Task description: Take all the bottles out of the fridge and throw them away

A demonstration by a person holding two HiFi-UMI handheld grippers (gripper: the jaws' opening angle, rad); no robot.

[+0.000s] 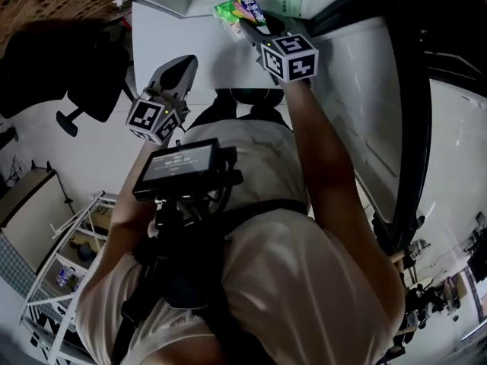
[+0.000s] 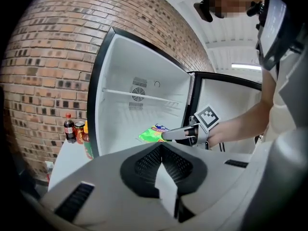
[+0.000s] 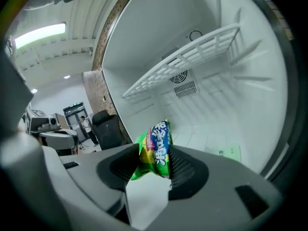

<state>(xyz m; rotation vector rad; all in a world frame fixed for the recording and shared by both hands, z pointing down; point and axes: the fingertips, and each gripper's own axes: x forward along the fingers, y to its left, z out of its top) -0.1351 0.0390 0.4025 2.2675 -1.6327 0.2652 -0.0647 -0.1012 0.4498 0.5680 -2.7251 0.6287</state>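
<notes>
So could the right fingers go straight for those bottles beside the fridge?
No. A snack bag sits pinched between the right fingers, and the fridge's side wall stands between them and the bottles.

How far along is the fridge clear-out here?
Done: no bottles show inside the fridge; a cola bottle stands outside beside it. In hand: the right gripper holds a green snack packet in its jaws; the left gripper is shut, empty. Left: binning; no bin visible.
</notes>
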